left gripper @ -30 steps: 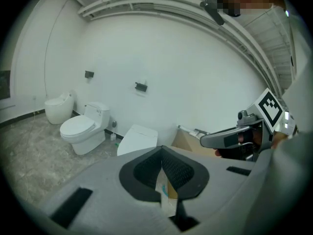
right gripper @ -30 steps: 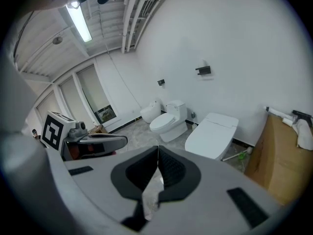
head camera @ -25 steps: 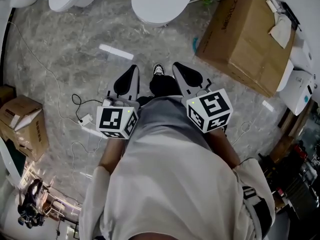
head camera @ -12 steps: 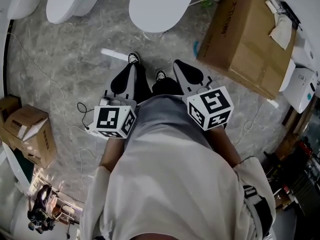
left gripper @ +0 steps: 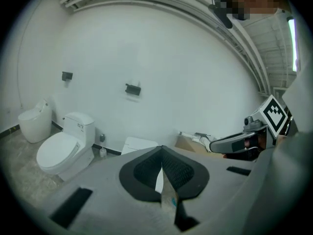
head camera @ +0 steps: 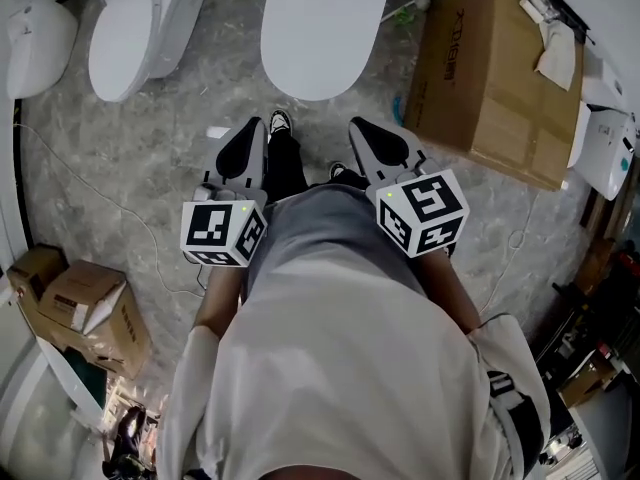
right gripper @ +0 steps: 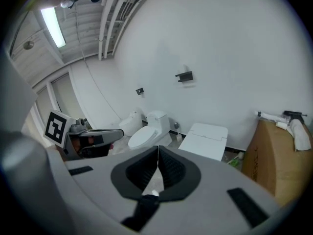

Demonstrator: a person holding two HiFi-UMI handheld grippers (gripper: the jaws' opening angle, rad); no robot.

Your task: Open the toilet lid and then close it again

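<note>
White toilet lid [head camera: 320, 28] lies closed at 12 o'clock in the head view, with a cardboard box [head camera: 495, 78] at 2 o'clock. The left hand-held gripper [head camera: 256, 128] and right hand-held gripper [head camera: 358, 128] point toward the lid without touching it.

In the left gripper view, the jaws are pressed together and empty, with the lid [left gripper: 139, 145] beyond the tips at 10 o'clock.

In the right gripper view, the jaws are likewise together and empty, with the lid [right gripper: 205, 140] at 2 o'clock.

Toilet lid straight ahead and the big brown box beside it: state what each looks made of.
Toilet lid: smooth, even white with a soft sheen, so moulded plastic or glazed ceramic; the look leaves that open. Box: matte brown cardboard, judging by its folded edges, creased corners and printed side.
</note>
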